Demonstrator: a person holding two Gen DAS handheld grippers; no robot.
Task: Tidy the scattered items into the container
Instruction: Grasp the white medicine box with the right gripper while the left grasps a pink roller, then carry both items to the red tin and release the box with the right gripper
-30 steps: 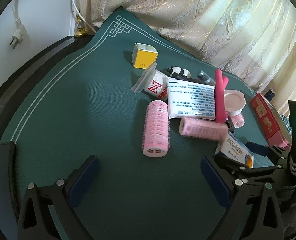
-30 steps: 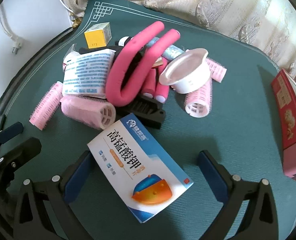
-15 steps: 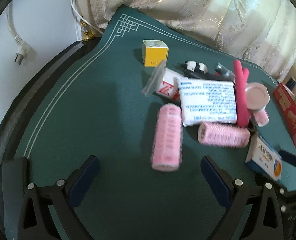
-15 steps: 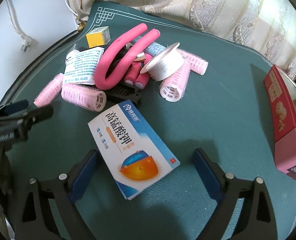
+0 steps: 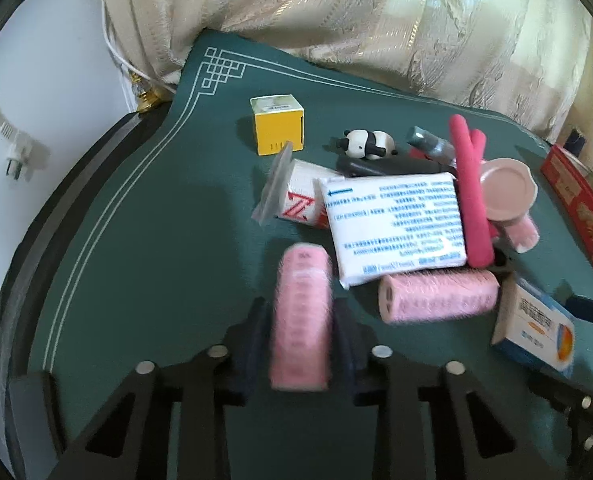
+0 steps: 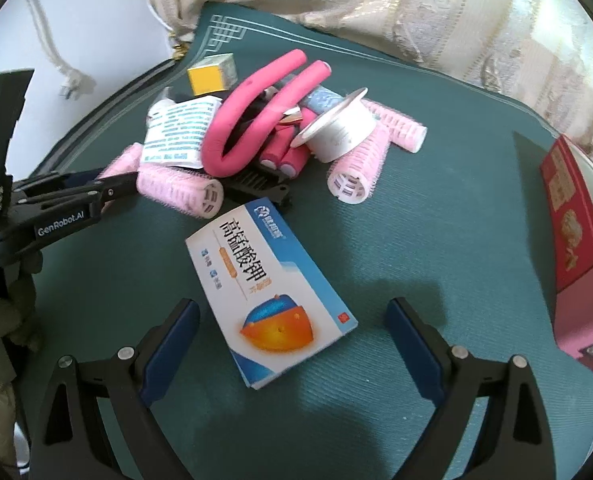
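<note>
My left gripper (image 5: 301,322) is shut on a pink hair roller (image 5: 301,316) that lies on the green mat; it also shows in the right wrist view (image 6: 114,178), where the roller (image 6: 122,162) peeks out behind the fingers. My right gripper (image 6: 292,344) is open over a blue and white medicine box (image 6: 266,288), which sits between its fingers. The red container (image 6: 576,248) stands at the right edge. A pile holds more pink rollers (image 5: 438,296), a white packet (image 5: 392,224), a bent pink foam rod (image 6: 256,112) and a white cup (image 6: 340,128).
A yellow box (image 5: 278,124) and a panda figure (image 5: 366,144) sit at the back of the mat (image 5: 144,240). A curtain (image 5: 376,20) hangs behind, and a white plug (image 5: 16,156) hangs at the left wall. A black clip (image 6: 256,180) lies under the pile.
My left gripper moved forward and shut on the near pink roller. My right gripper drew slightly back from the medicine box and stayed open.
</note>
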